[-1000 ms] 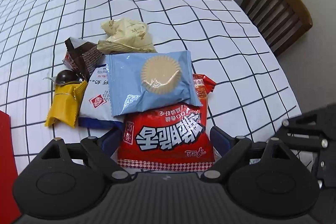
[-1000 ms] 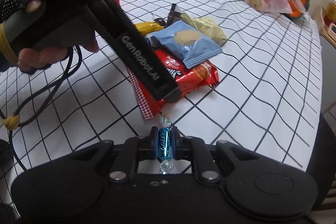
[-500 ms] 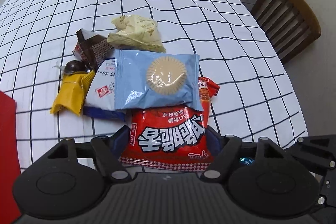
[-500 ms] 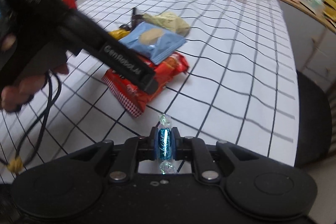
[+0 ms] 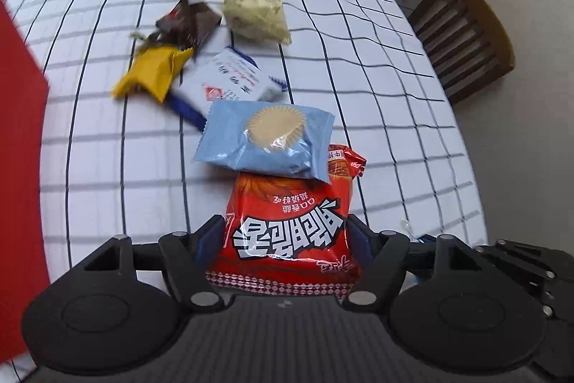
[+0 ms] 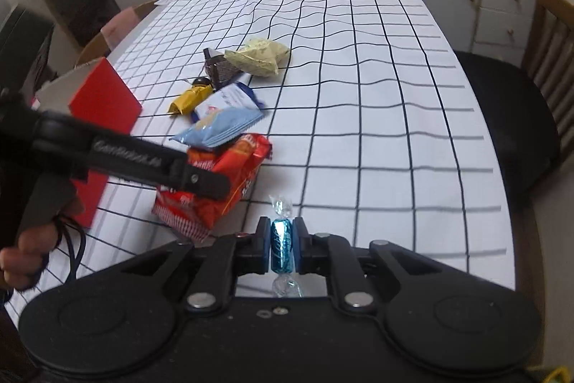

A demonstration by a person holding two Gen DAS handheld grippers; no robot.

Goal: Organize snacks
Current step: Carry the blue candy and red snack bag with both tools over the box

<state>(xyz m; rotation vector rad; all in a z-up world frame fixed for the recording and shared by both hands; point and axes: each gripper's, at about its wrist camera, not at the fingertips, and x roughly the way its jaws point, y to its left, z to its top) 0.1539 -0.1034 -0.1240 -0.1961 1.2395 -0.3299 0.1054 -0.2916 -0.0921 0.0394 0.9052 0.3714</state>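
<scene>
Near the table's (image 6: pixel 358 96) front edge, the left gripper (image 5: pixel 287 236) is closing on the red snack bag (image 5: pixel 290 225), lengthwise between its jaws, blue packet (image 5: pixel 265 142) riding on top; the right gripper (image 6: pixel 281 246) clamps a blue candy (image 6: pixel 281 244).

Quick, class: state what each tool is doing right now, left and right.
Left tool: jaws closing on the red snack bag, light blue cookie packet riding on top.
Right tool: shut on the blue foil-wrapped candy.
</scene>
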